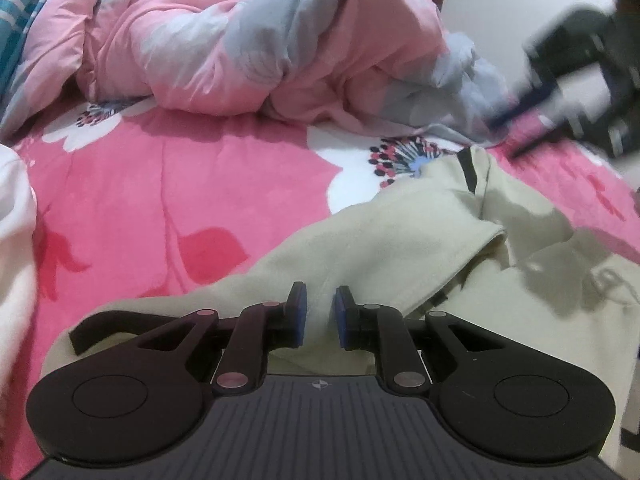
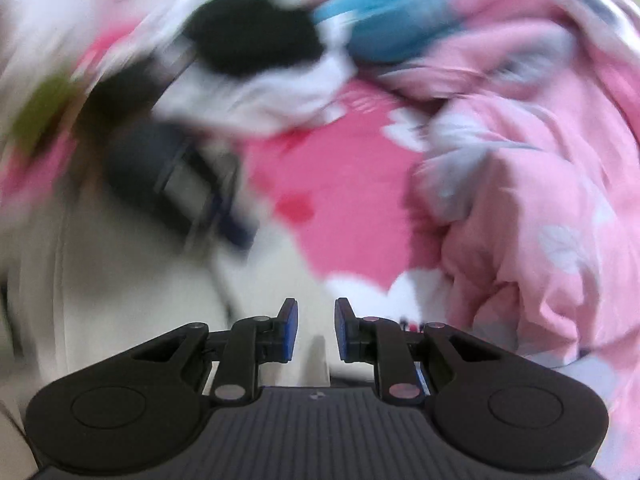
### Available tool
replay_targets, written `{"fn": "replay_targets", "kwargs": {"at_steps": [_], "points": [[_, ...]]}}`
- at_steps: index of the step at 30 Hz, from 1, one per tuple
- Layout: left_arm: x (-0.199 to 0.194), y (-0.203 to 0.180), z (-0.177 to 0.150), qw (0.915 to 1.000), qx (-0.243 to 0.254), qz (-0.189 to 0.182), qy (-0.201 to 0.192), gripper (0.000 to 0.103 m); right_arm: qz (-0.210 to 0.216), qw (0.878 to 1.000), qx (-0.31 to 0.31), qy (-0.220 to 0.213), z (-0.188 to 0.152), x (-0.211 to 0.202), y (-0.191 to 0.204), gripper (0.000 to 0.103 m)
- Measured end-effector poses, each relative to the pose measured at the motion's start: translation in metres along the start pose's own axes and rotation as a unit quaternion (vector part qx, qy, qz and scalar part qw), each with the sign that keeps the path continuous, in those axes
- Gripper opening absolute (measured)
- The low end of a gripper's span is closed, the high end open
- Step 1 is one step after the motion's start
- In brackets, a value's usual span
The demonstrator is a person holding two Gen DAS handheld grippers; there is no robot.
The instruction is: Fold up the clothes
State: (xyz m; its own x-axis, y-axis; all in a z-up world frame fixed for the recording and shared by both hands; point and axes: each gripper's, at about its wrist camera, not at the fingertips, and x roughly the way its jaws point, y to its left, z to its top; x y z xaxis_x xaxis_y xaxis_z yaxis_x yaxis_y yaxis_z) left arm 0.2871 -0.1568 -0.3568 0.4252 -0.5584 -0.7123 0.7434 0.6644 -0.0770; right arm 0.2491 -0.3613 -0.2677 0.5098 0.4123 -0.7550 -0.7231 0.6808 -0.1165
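My left tongs (image 1: 321,316) stand slightly apart, empty, above the crumpled cream cloth garment (image 1: 400,248) on the pink floral bedsheet (image 1: 160,184). My right tongs (image 2: 316,330) likewise gape, gripping nothing; a pink quilt (image 1: 248,40) lies beyond.

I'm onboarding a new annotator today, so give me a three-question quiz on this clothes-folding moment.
1. True or false: the left gripper has its blue-padded fingers clamped on the pale beige fabric garment with black trim.
2. Multiple choice: the garment lies on A) a wooden table, B) a bright pink flower-printed bedsheet, C) a tiled floor.
3. Fill in: behind the garment lies a crumpled pink and ____ quilt.

Key: 1 false, the jaws stand apart with the garment lying under them. 2 B. 3 grey.
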Motion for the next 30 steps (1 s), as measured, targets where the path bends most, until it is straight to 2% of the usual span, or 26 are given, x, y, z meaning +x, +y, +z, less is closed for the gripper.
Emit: {"fn": "replay_targets", "kwargs": {"at_steps": [3,5,6,7,9,12,13,15,17,22,25,27,30], "points": [[-0.001,-0.004,-0.005,0.9999,0.002,0.016,-0.005,0.017,0.022,0.999,0.045,-0.01,0.005,0.028,0.002,0.02],[-0.002,-0.003,-0.009,0.9997,-0.007,0.021,-0.006,0.02,0.024,0.998,0.043,0.031,-0.006,0.059,0.012,0.02],[-0.003,-0.002,-0.012,0.9996,-0.012,0.024,-0.007,0.021,0.014,0.998,0.032,0.061,-0.017,0.081,0.017,0.02],[-0.004,-0.002,-0.014,0.9996,-0.015,0.024,-0.006,0.022,0.007,0.997,0.03,0.074,-0.028,0.093,0.02,0.021],[-0.012,0.0,-0.012,0.9995,-0.018,0.024,-0.011,0.022,-0.006,0.998,0.041,0.044,-0.037,0.096,0.021,0.021],[-0.025,0.005,-0.007,0.9986,-0.027,0.032,-0.034,0.022,-0.015,0.997,0.058,0.046,-0.033,0.092,0.02,0.021],[-0.028,0.009,-0.005,0.9978,-0.033,0.037,-0.043,0.025,-0.017,0.997,0.058,0.045,-0.034,0.093,0.021,0.021],[-0.023,0.019,-0.005,0.9968,-0.044,0.057,-0.034,0.029,-0.02,0.997,0.059,0.041,-0.034,0.095,0.02,0.022],[-0.01,0.03,-0.011,0.9957,-0.055,0.075,-0.004,0.029,-0.02,0.996,0.071,0.04,-0.033,0.095,0.017,0.023],[-0.008,0.039,-0.017,0.994,-0.072,0.082,0.0,0.029,-0.04,0.986,0.161,0.016,-0.027,0.058,0.004,0.023],[-0.021,0.035,-0.015,0.9931,-0.069,0.093,-0.019,0.029,-0.046,0.979,0.197,0.004,-0.028,0.037,0.002,0.023],[-0.031,0.03,-0.013,0.9917,-0.074,0.099,-0.035,0.03,-0.05,0.979,0.199,0.007,-0.03,0.033,0.005,0.023],[-0.047,0.014,-0.008,0.994,-0.062,0.067,-0.06,0.033,-0.05,0.977,0.206,0.011,-0.033,0.03,0.011,0.023]]}}
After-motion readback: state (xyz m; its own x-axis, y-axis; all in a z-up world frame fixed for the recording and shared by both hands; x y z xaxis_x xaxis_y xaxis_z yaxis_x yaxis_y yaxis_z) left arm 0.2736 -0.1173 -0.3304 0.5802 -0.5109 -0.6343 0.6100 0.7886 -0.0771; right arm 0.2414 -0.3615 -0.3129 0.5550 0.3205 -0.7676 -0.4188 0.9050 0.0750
